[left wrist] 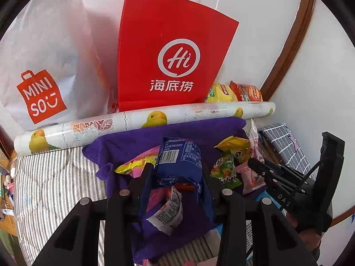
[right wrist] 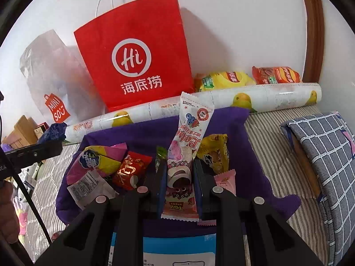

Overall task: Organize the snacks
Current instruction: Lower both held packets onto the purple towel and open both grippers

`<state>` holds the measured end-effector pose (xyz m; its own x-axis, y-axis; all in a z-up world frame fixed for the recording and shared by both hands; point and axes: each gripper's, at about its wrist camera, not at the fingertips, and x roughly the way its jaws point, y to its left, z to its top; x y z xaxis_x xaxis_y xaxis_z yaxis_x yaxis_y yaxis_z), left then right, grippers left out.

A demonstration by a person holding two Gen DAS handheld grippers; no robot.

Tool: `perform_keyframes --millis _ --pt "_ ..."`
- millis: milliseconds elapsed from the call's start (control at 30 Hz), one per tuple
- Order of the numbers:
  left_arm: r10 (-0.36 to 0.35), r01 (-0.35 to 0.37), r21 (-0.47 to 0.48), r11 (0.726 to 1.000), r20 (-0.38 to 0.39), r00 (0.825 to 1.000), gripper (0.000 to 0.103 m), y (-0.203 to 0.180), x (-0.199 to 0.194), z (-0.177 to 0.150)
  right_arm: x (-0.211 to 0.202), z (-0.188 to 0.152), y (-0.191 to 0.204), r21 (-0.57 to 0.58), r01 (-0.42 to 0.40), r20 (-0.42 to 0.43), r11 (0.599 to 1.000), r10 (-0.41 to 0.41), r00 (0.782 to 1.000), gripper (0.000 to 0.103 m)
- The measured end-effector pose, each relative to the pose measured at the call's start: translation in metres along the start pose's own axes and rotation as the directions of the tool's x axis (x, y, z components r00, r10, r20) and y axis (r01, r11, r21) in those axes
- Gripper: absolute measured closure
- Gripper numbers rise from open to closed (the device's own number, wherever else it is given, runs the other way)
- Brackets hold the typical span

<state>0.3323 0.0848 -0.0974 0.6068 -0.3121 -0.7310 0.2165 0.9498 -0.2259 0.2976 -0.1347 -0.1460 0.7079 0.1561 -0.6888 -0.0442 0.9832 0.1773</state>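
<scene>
My left gripper is shut on a blue snack packet and holds it above the purple cloth. My right gripper is shut on a tall white and pink Lotso packet, held upright over the purple cloth. Loose snacks lie on the cloth: a yellow and pink pack, a red pack, a yellow pack, a green pack. The red Haidilao paper bag stands behind, also in the right wrist view. The right gripper shows at the right of the left wrist view.
A rolled fruit-print sheet lies between the cloth and the bags. A white Miniso bag stands left of the red bag. Two chip bags lie against the wall. A checked pillow lies at the right on the striped bed.
</scene>
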Motion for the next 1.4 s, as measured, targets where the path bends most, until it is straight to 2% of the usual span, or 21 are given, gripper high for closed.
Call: perform_keyframes --millis 400,867,1133,1400 --pt "0.005 -0.006 -0.012 1.0 -0.013 1.0 0.065 0.005 0.006 -0.001 0.024 0.001 0.006 -0.033 0.011 -0.06 0.999 -0.013 0.998 0.081" --pt "0.004 -0.005 -0.013 1.0 -0.026 1.0 0.065 0.006 0.014 -0.001 0.035 -0.002 0.001 -0.021 0.025 -0.123 0.999 -0.027 0.992 0.08" --pt "-0.01 0.009 -0.028 1.0 -0.031 0.999 0.065 0.008 0.017 -0.002 0.027 0.0 0.004 -0.035 0.034 -0.098 0.999 -0.038 0.994 0.055" --pt "-0.02 0.018 -0.061 0.998 -0.027 0.999 0.065 0.018 0.014 0.001 0.002 0.006 0.008 -0.052 0.03 -0.048 0.998 -0.032 0.998 0.051"
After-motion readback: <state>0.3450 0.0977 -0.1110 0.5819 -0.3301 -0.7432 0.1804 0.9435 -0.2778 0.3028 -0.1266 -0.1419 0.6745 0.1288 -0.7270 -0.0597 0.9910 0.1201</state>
